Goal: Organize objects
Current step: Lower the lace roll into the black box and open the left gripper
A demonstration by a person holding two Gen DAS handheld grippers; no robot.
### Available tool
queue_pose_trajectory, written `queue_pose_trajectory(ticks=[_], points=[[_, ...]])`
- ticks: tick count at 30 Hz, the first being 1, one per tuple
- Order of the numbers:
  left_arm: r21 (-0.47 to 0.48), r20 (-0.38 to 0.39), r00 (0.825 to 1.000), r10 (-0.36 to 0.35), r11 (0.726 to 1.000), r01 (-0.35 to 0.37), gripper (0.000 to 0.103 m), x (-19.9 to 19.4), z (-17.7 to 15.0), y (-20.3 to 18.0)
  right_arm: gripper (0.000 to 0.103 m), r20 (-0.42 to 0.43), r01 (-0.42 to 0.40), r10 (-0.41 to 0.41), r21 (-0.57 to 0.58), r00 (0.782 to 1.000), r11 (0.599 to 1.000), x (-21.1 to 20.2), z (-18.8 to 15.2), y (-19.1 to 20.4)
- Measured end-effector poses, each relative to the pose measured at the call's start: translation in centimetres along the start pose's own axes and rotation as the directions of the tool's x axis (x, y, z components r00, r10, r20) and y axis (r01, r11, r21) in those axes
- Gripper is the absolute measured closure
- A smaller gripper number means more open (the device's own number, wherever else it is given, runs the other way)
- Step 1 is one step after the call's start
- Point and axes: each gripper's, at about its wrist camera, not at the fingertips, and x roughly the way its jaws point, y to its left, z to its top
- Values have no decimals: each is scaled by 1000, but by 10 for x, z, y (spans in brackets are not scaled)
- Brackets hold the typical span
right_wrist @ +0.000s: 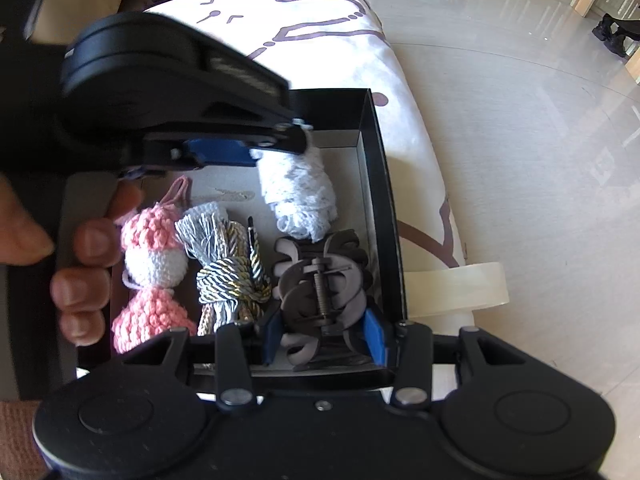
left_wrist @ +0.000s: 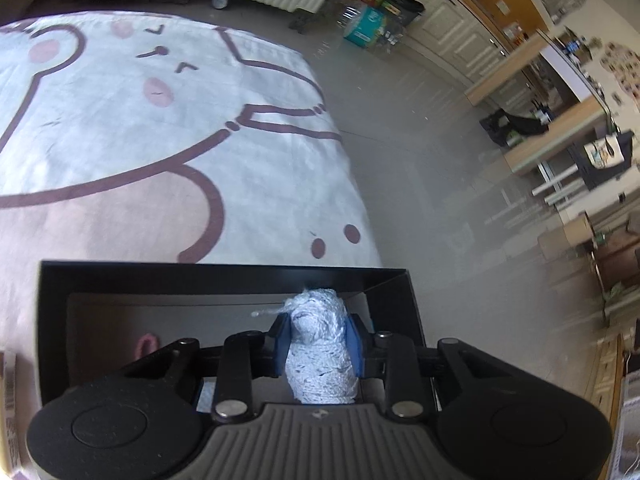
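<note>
A black open box (right_wrist: 385,200) sits on a white cartoon-print blanket (right_wrist: 340,40). My left gripper (left_wrist: 318,332) is shut on a white lace bundle (left_wrist: 320,364), blue pads pressing both its sides over the box's far right part. The right wrist view shows the same bundle (right_wrist: 298,196) hanging from the left gripper (right_wrist: 276,148) into the box. My right gripper (right_wrist: 324,336) points down into the near right corner, its blue pads against both sides of a dark brown hair claw clip (right_wrist: 320,280).
Pink-and-white crochet pieces (right_wrist: 152,248) and a silver-gold braided cord (right_wrist: 230,276) lie in the box's left half. A person's fingers (right_wrist: 84,280) grip the left gripper's handle. A translucent tape roll (right_wrist: 460,288) lies on the blanket's edge, with tiled floor (right_wrist: 520,160) to the right.
</note>
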Motion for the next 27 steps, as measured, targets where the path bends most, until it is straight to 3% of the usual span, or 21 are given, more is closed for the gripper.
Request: queue_pose_trajectory(ticks=[8,12,18,27], points=[[33,-39,999,-16,999,17,72,15,5,-4,59,-2,-1,1,0,1000,1000,0,1,-1],[-12,-52,999,-6,1000,5,62,13,6,1,59,-1,-1,1,6,1000,1000,1,2,-1],[4,-43,997,57,998,-57,59,-7,8,5,59,11,-4,4,36,1000,999,-6,2,-2],[43,-9,995,98,994,-98,59,-52,0,3,59,120,-14,3,92,993,996,-40,0,-5]])
